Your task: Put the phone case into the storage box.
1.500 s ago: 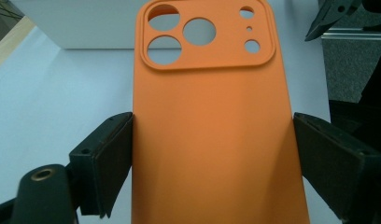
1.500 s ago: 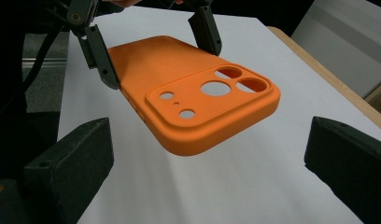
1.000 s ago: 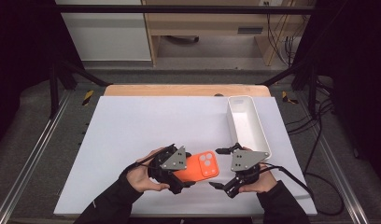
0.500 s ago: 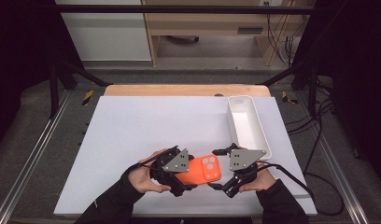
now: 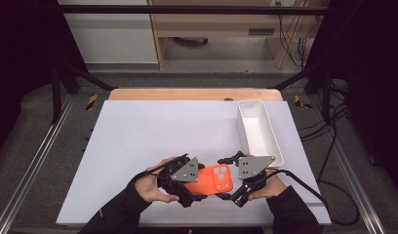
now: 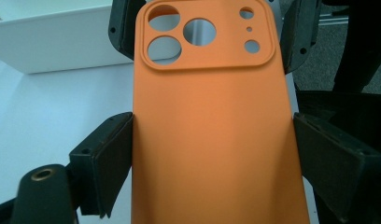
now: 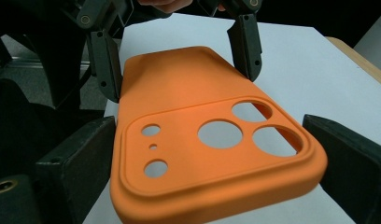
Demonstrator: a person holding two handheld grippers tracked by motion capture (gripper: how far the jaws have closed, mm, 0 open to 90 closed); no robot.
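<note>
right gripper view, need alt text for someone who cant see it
An orange phone case, camera cutouts nearest, sits between the right gripper's two black jaws, which have just been closing. The left gripper clamps its far end over a white table.

A long white tray [image 5: 265, 141] stands empty on the right side of the white worktop [image 5: 153, 141]. Beyond the worktop's far wooden edge [image 5: 187, 94], cables [image 5: 297, 34] hang beside a wooden bench [image 5: 211, 24].
</note>
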